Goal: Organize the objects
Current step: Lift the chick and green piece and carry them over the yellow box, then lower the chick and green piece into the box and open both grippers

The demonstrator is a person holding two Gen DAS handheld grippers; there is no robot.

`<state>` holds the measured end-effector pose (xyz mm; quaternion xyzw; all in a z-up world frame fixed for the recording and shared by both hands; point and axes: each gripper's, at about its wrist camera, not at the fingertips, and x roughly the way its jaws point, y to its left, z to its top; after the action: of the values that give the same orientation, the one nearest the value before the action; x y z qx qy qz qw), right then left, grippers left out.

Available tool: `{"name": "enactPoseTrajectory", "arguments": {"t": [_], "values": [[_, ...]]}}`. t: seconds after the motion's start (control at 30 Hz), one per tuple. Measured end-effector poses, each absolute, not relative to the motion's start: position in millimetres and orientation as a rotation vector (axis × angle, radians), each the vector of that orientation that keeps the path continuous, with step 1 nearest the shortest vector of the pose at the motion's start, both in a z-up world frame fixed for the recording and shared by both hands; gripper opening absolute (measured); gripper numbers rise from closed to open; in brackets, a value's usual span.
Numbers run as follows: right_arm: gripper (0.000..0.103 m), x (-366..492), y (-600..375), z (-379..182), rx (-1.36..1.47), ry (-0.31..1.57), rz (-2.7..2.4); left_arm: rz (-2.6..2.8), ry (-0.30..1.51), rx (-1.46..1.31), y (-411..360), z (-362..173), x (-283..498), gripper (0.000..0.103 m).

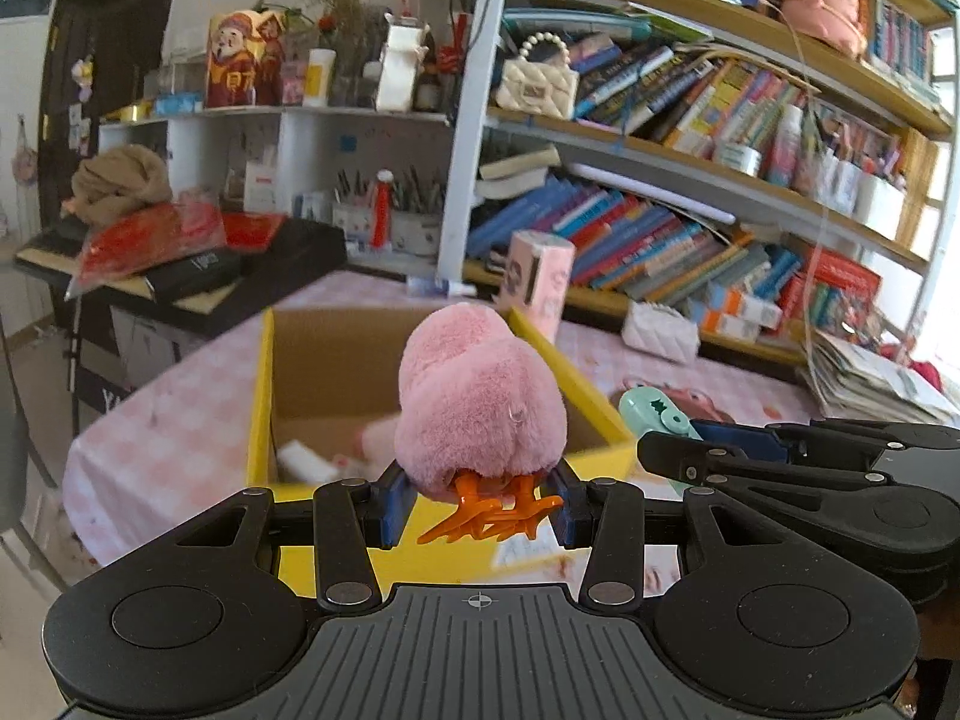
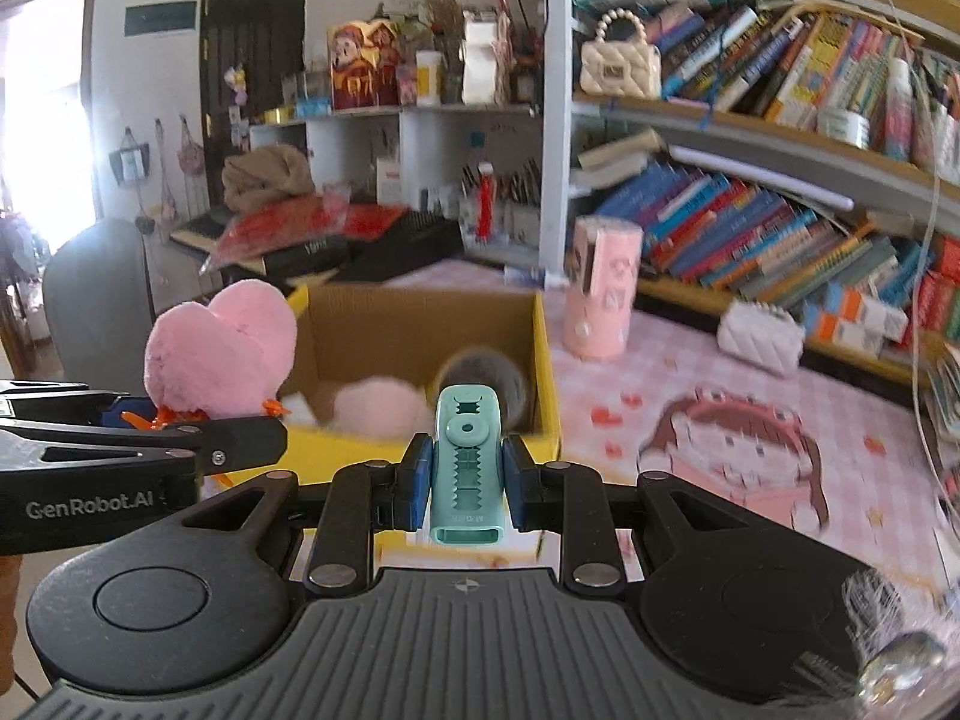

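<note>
The left gripper (image 1: 477, 507) is closed on the pink plush toy (image 1: 480, 402), its blue pads pressing the soft body just above the orange feet (image 1: 489, 519), so the toy stands upright between the pads. The right gripper (image 2: 467, 480) is closed on a mint-green plastic tool (image 2: 467, 456), held lengthwise with its round knob facing the camera; both pads touch its flat sides, which looks like a firm hold. Both grippers are side by side, near the front edge of the yellow cardboard box (image 2: 543, 354) that stands on the pink checkered desk (image 2: 690, 360). Inside the box already lie a pale pink soft thing (image 2: 375, 408) and a grey fluffy one (image 2: 498, 375), so I judge it is the collecting place. Behind it stands a pink cylinder (image 2: 603, 288), then the bookshelf (image 2: 750, 138)
</note>
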<state>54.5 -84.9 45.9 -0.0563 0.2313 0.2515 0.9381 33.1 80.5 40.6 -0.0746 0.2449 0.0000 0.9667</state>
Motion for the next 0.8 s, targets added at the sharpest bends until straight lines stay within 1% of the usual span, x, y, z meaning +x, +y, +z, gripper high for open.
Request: {"name": "enactPoseTrajectory", "arguments": {"t": [0.23, 0.53, 0.8], "values": [[0.023, 101.0, -74.2, 48.6, -0.132, 0.452, 0.573, 0.068, 0.531, -0.139, 80.5, 30.6, 73.6, 0.043], [0.023, 158.2, -63.3, 35.7, -0.163, 0.471, 0.651, 0.148, 0.622, -0.102, 79.4, 10.7, 116.5, 0.043], [0.023, 196.8, -44.1, 18.2, -0.280, 0.503, 0.756, 0.187, 0.707, -0.071, 76.6, -5.0, 146.5, 0.043]]}}
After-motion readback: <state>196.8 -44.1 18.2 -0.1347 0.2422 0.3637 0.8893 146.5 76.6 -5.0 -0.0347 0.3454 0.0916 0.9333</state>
